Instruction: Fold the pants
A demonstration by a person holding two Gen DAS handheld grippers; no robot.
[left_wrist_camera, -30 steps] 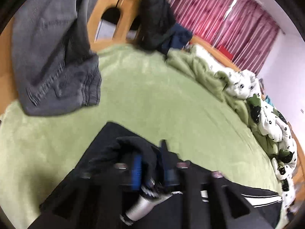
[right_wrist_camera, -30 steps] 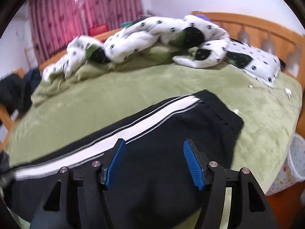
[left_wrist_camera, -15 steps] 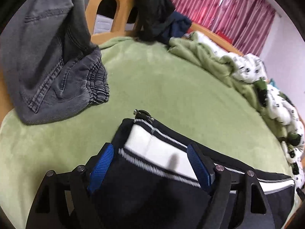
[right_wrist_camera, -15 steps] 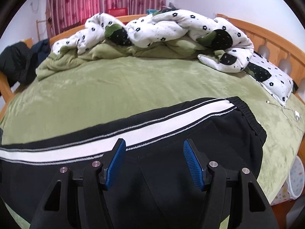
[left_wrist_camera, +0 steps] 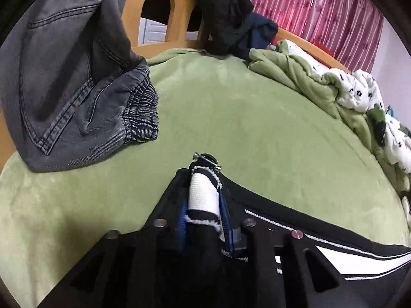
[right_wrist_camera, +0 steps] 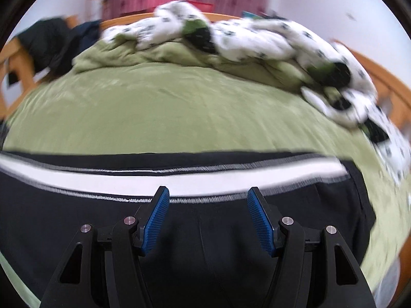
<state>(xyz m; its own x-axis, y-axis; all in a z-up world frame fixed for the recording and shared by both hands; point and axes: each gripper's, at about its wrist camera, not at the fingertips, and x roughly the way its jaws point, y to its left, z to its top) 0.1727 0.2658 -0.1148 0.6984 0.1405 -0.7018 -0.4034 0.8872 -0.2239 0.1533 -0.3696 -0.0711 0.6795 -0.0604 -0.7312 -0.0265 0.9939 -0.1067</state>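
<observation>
My left gripper (left_wrist_camera: 203, 218) is pressed together on the hem end of the black pants (left_wrist_camera: 282, 220), and the white side stripe (left_wrist_camera: 203, 195) is bunched into a small roll between the blue pads, with a metal zipper pull (left_wrist_camera: 206, 157) sticking out just past the fingertips. I hold this end because, I think, it must be carried over to the waist to make the fold. My right gripper (right_wrist_camera: 210, 210) is spread wide and holds nothing; it hangs above the upper part of the pants (right_wrist_camera: 205, 231), just below the stripe (right_wrist_camera: 179, 179), probably to pin or to take the cloth there. This view is blurred, so I cannot tell if the fingers touch the cloth. The pants lie stretched along the near edge of the green bed cover (left_wrist_camera: 231, 115). Further away, grey jeans (left_wrist_camera: 72, 77) hang over the wooden footboard (left_wrist_camera: 179, 7), and a spotted quilt (right_wrist_camera: 244, 36) is pushed to the far side, which leaves room for folding.
</observation>
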